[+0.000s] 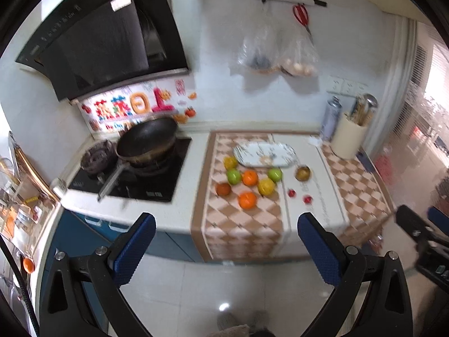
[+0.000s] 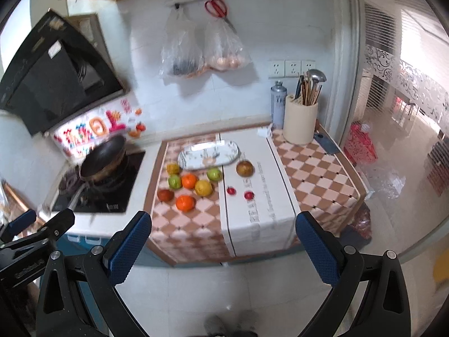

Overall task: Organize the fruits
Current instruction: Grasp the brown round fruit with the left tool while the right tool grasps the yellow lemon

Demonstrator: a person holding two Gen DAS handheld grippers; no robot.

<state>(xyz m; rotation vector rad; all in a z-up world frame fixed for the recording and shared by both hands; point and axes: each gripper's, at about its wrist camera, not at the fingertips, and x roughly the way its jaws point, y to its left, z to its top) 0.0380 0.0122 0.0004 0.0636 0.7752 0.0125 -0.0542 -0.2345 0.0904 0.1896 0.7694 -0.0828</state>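
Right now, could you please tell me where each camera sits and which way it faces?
Left wrist: on the left gripper, back from the counter, facing the fruit and tray; open jaws show, right gripper at the edge.
Right wrist: on the right gripper, same facing; open jaws, left gripper alongside.
Shared: tray, wok.

Counter (image 2: pixel 146 165): checkered cloth (image 2: pixel 317 179), tray (image 2: pixel 209 154), fruits (image 2: pixel 185 202), utensil holder (image 2: pixel 299 122).

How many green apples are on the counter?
2. One green apple sits on the left of the fruit cluster, beside an orange. The other green apple sits further right, just in front of the tray. None seems hidden.
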